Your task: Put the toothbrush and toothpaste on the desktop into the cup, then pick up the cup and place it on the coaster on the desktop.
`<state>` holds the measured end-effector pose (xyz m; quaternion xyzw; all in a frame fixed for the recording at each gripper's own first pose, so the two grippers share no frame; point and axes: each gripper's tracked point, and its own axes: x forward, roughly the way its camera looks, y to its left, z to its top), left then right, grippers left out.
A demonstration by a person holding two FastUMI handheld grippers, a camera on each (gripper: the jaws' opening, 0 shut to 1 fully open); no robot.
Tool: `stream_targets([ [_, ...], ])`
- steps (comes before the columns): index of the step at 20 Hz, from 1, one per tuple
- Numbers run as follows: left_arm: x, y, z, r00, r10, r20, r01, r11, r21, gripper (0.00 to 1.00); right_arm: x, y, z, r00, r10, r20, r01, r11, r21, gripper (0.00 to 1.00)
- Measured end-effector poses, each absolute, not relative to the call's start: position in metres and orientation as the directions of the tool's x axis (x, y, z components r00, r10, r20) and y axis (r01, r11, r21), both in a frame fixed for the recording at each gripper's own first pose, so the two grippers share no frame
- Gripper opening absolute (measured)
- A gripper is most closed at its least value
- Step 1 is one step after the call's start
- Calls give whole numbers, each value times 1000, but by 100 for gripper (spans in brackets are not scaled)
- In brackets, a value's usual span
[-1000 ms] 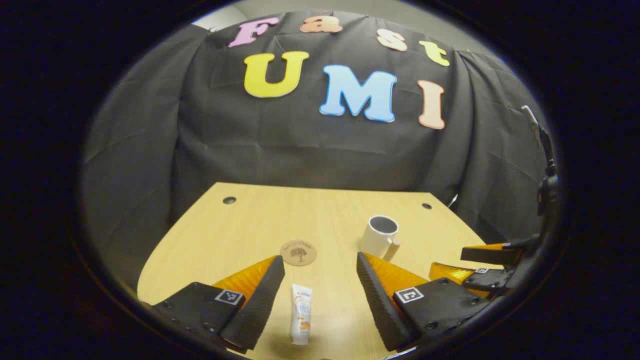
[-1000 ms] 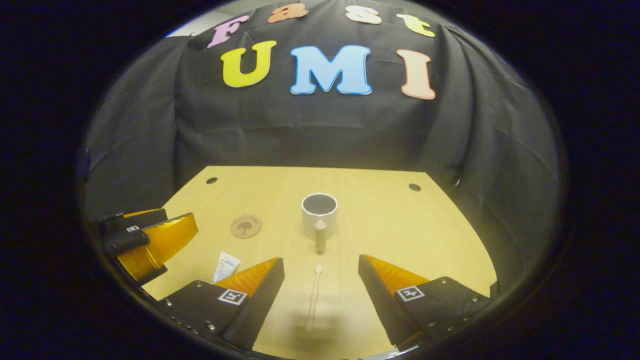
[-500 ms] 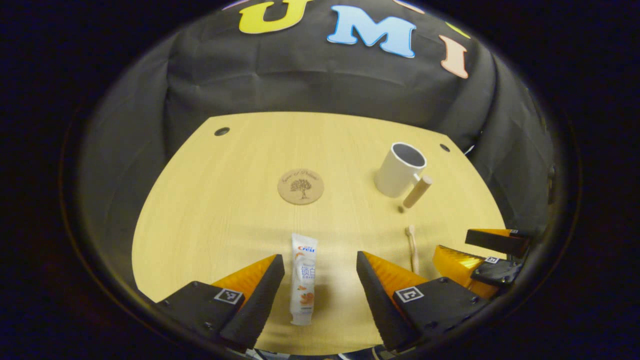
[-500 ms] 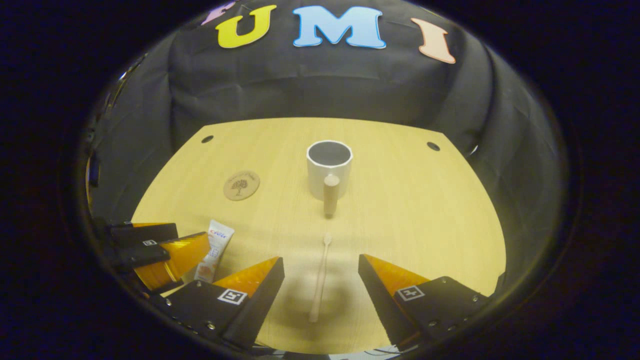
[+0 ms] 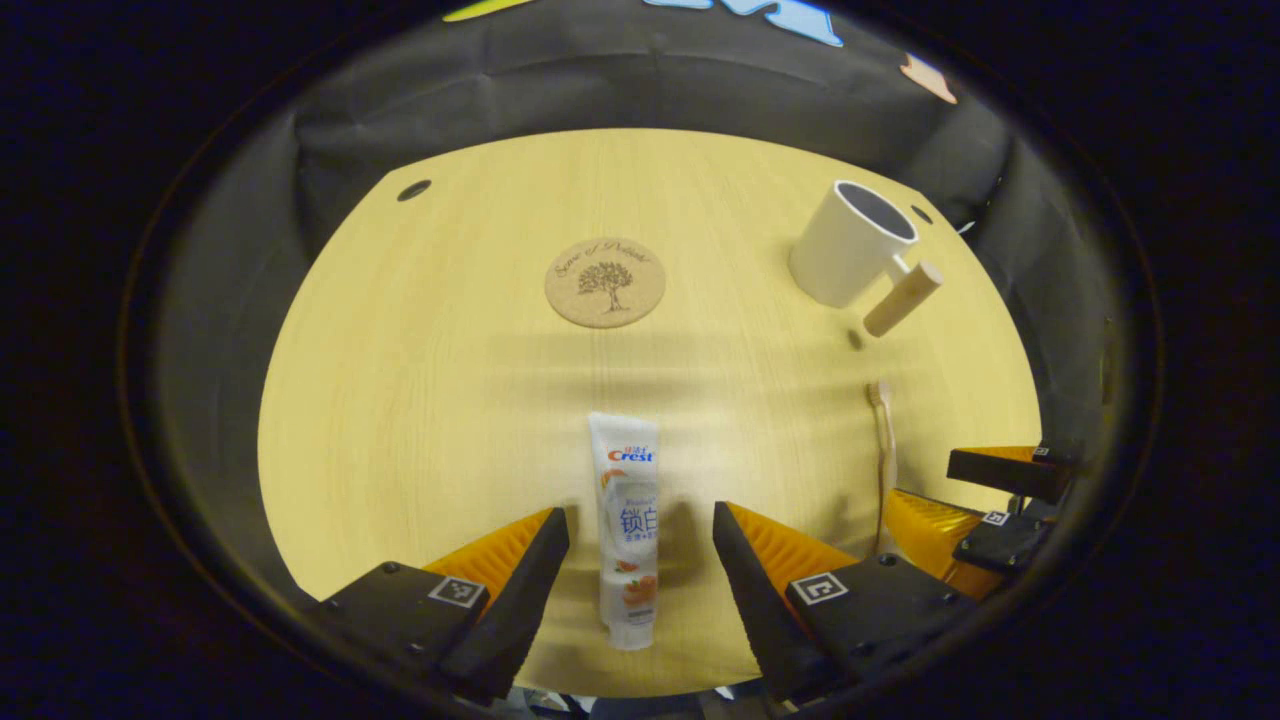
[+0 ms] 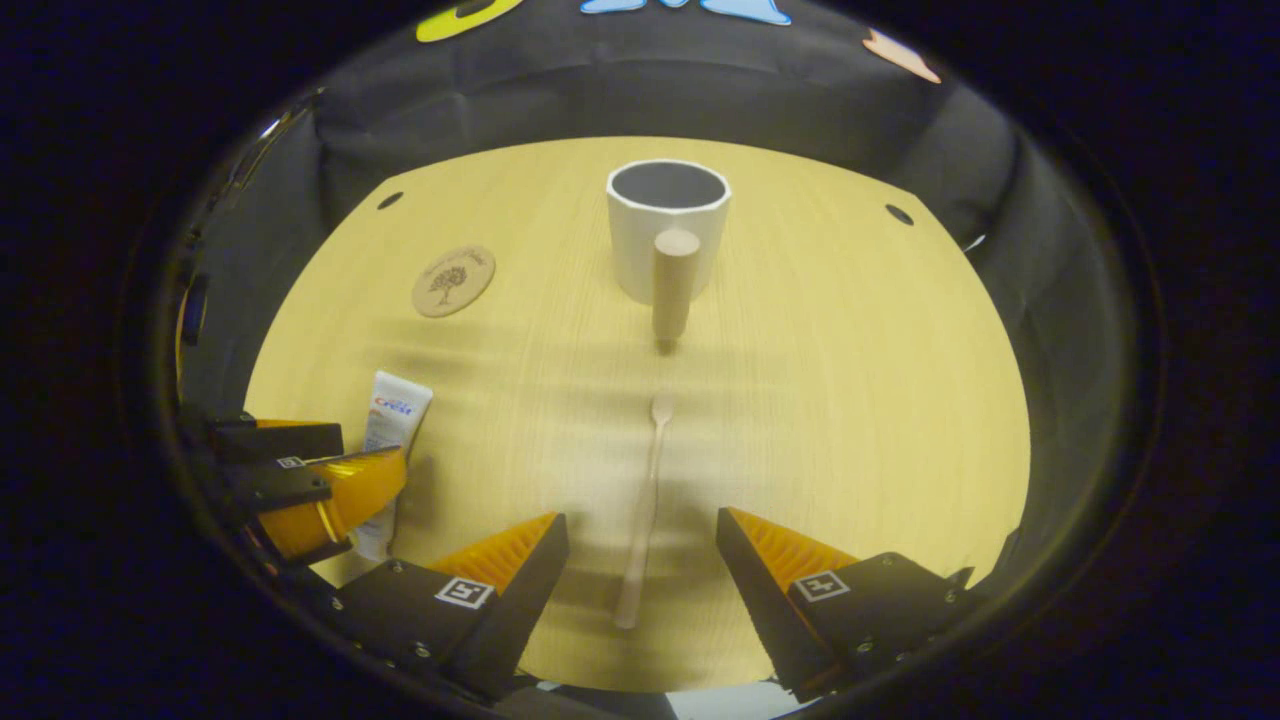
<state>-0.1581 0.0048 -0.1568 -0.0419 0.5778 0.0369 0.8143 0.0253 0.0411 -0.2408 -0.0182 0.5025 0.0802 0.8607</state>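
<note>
A white toothpaste tube lies flat on the wooden desktop, between the fingers of my open left gripper, untouched. A pale wooden toothbrush lies lengthwise between the fingers of my open right gripper, head pointing away. Straight beyond it stands a white cup with a wooden peg handle facing me; the cup sits at the far right in the left gripper view. A round cork coaster with a tree print lies beyond the tube; the coaster is left of the cup.
The left gripper appears at the lower left of the right gripper view, beside the tube. The right gripper and the toothbrush sit at the right of the left gripper view. Cable holes mark the far corners.
Both grippers have tipped downward and come lower toward the desktop. The toothpaste and toothbrush now lie farther in between their open fingers; cup and coaster look closer.
</note>
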Motion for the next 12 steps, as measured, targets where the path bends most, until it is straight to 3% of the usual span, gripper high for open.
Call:
stream_targets([
  [6, -162, 6, -175, 234, 6, -972, -95, 995, -16, 95, 25, 45, -265, 375, 127, -918, -143, 987, 78, 91],
  [8, -164, 8, -178, 212, 8, -977, -94, 996, -13, 94, 25, 46, -268, 340, 127, -932, -134, 987, 85, 79],
  [10, -165, 7, -182, 191, 8, -982, -95, 995, -10, 92, 24, 45, -270, 312, 116, -943, -131, 988, 78, 78],
  [11, -167, 7, -184, 181, 10, -983, -94, 996, -7, 88, 20, 48, -274, 291, 122, -949, -133, 987, 87, 71],
  [12, -168, 7, -185, 172, 12, -985, -91, 996, -4, 82, 19, 48, -277, 275, 112, -955, -130, 988, 78, 72],
])
